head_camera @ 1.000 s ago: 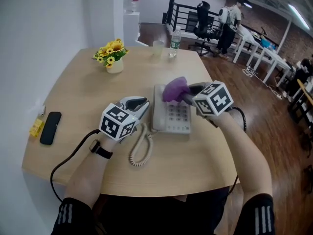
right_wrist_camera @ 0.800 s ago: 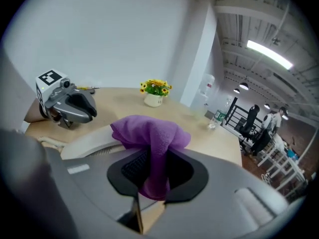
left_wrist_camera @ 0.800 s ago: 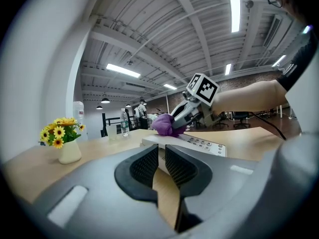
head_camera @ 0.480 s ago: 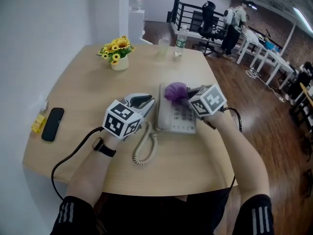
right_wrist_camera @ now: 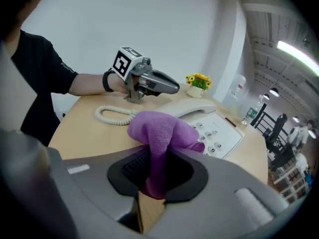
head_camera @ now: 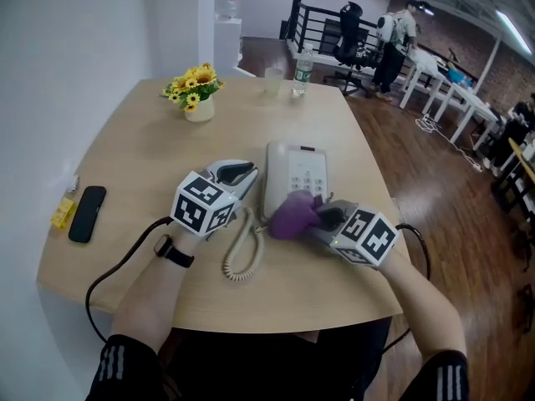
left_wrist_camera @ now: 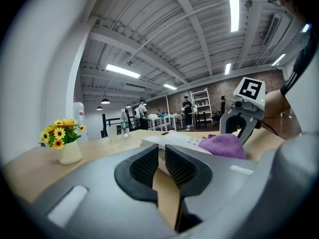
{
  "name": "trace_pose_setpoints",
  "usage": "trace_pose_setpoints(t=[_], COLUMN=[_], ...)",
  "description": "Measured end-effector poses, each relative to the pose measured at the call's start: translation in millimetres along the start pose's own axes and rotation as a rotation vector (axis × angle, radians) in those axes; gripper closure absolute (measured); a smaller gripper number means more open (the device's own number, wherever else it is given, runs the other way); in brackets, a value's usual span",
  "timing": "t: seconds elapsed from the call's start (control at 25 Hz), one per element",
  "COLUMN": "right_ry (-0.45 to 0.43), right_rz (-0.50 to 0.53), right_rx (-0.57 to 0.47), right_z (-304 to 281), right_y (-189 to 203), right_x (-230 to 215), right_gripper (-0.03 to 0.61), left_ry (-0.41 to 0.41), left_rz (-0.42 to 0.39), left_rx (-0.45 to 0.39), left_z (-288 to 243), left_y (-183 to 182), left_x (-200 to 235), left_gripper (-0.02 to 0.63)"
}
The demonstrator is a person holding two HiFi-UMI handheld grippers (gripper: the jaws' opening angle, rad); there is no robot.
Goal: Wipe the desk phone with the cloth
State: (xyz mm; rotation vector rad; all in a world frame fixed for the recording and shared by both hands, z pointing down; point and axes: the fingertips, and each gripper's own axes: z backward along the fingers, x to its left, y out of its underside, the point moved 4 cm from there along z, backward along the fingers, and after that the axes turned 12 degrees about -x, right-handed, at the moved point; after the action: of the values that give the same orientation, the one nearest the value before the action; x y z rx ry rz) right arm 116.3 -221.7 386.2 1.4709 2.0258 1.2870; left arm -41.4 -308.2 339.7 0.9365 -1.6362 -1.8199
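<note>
Mobile phone (head_camera: 86, 215): black, lying flat at the desk's (head_camera: 150, 153) 9 o'clock edge. A small yellow item (head_camera: 62, 215) lies just beside it, and its print is too small to read.
Flower pot (head_camera: 195, 98): yellow blooms, standing at 11 o'clock.
Left gripper (head_camera: 238, 172): at 9 o'clock of the desk phone. Its jaws are drawn together to a thin slit with nothing between them. Its marker cube bears black-and-white squares and no lettering.
Coiled cord (head_camera: 242, 253): lies at the phone's 7 o'clock.
Cloth (head_camera: 292, 215): purple and bunched, resting on the phone's 6 o'clock edge and covering the lowest keys.
Desk phone (head_camera: 297, 174): white, at desk centre. Its keypad print is illegible.
Bottle (head_camera: 300, 73): at 12 o'clock, with an unreadable label.
Right gripper (head_camera: 318, 215): its jaws are clamped on the cloth, whose tail hangs between them.
</note>
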Motion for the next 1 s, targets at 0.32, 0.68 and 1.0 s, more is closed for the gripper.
trace_pose_setpoints(t=[0.32, 0.68, 1.0], right_ry=[0.069, 0.259, 0.225], right_rz=[-0.068, -0.208, -0.238], right_rx=[-0.169, -0.111, -0.061], right_z=[21.8, -43.8, -62.3], right_y=[-55.3, -82.3, -58.0], right_x=[-46.5, -158.3, -142.6], right_gripper=[0.505, 0.505, 0.505], left_ry=[0.000, -0.008, -0.013], left_rz=[-0.002, 0.003, 0.008], left_rx=[-0.006, -0.009, -0.010], left_z=[0.0, 1.1, 1.3], left_y=[-0.8, -0.7, -1.7], left_x=[0.6, 3.1, 5.2], left_gripper=[0.577, 0.577, 0.577])
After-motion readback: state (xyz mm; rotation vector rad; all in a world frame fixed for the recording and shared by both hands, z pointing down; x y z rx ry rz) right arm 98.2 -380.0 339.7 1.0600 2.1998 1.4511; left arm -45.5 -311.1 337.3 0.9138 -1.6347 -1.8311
